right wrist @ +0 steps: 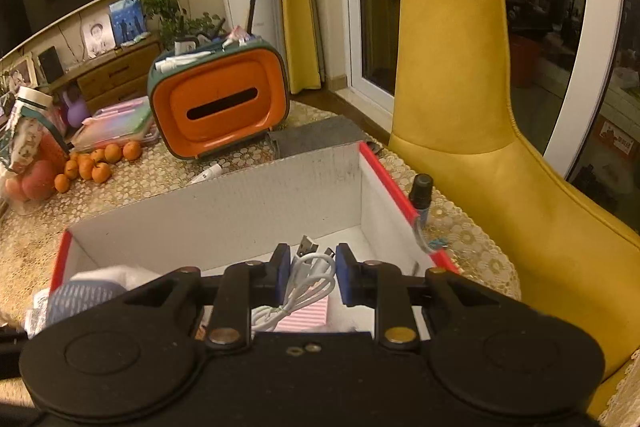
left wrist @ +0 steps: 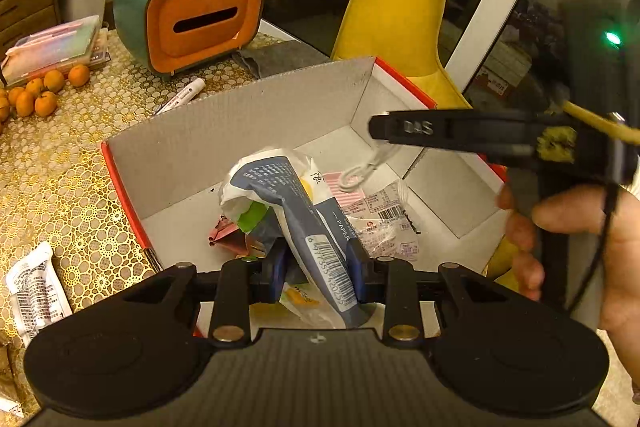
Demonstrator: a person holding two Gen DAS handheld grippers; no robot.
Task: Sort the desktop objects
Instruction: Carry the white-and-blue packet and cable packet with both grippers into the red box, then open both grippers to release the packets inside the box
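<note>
Blue-padded left claw (left wrist: 316,269) pinches a blue-and-white paper packet (left wrist: 304,215); right claw (right wrist: 308,273) narrowly grips a coiled white cable (right wrist: 308,279), both over the red-edged white cardboard box (right wrist: 224,211) of wrappers.

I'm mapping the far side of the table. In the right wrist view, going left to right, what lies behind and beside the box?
Oranges → stacked plastic cases → orange tissue box → grey cloth → dark-capped bottle → yellow chair.

Box (right wrist: 248,203) open on top; wrappers (left wrist: 372,223) crowd its left floor, far corner free, yellow chair (right wrist: 460,75) walls the right.
</note>
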